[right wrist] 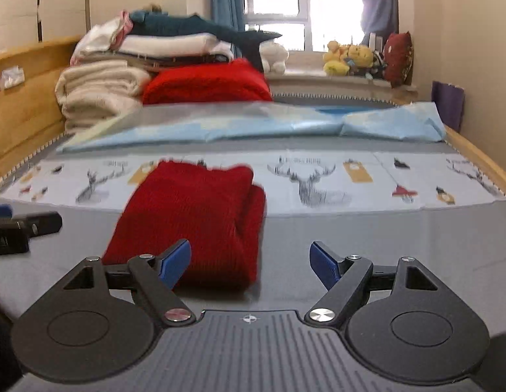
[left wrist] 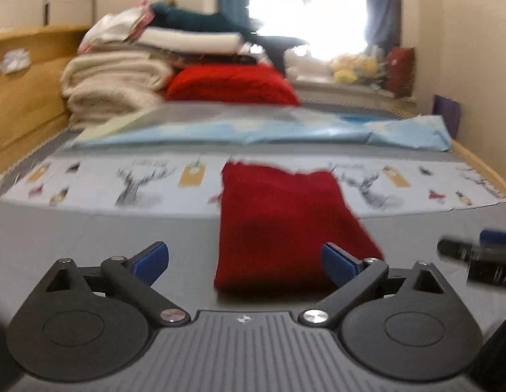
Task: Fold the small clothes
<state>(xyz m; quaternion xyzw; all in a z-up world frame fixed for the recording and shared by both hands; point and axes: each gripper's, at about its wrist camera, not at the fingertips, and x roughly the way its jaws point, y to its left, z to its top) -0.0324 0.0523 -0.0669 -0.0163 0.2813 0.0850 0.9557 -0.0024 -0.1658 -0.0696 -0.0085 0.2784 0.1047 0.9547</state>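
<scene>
Though unheld, red garment (left wrist: 282,225) before left hand-held gripper (left wrist: 245,261).

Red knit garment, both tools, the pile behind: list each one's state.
Red knit garment: folded, lying flat, released.
Left tool: open, empty.
Right tool: open, empty.
Pile of folded linens: stacked by the headboard.
Curtains: drawn apart.
</scene>
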